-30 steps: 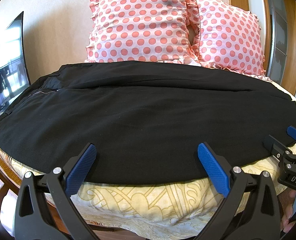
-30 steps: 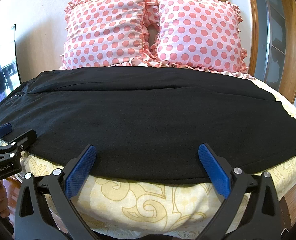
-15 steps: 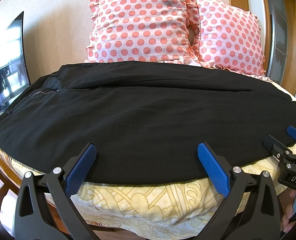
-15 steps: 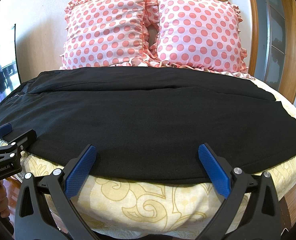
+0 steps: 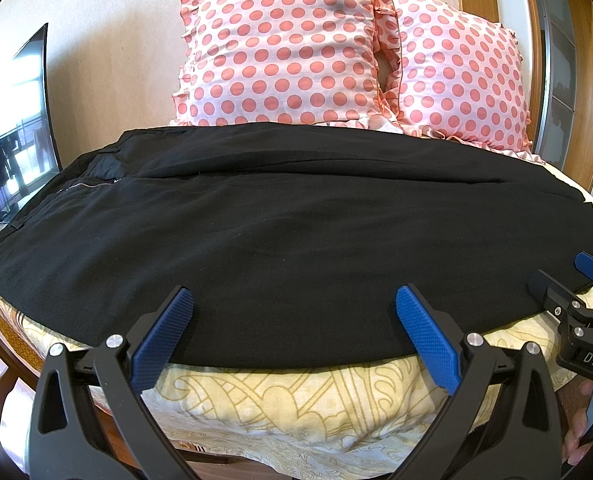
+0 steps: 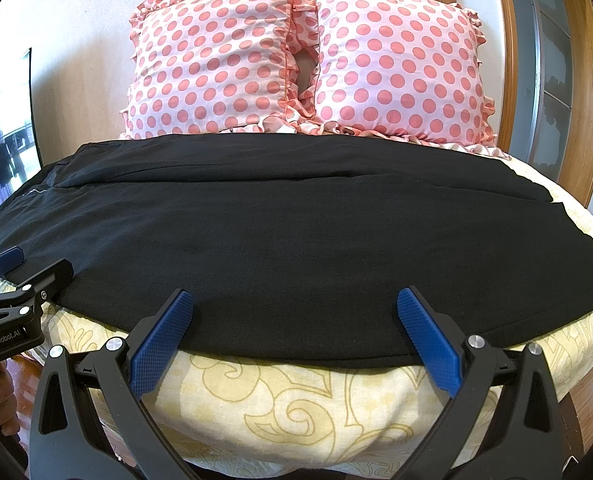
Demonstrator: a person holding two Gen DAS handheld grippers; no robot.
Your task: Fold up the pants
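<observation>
Black pants (image 5: 288,236) lie flat across the bed, waistband and zipper at the left, leg ends at the right; they also fill the right wrist view (image 6: 288,240). My left gripper (image 5: 294,304) is open and empty, its blue pads at the pants' near edge. My right gripper (image 6: 294,304) is open and empty at the same near edge, further right. Each gripper shows in the other's view: the right one (image 5: 560,280) at the right margin, the left one (image 6: 28,264) at the left margin.
Two pink polka-dot pillows (image 5: 296,52) (image 6: 396,68) lean against the wall behind the pants. The yellow patterned bedsheet (image 6: 296,400) drops off at the near bed edge. A dark TV screen (image 5: 12,128) stands left; wooden door frame (image 6: 584,100) at right.
</observation>
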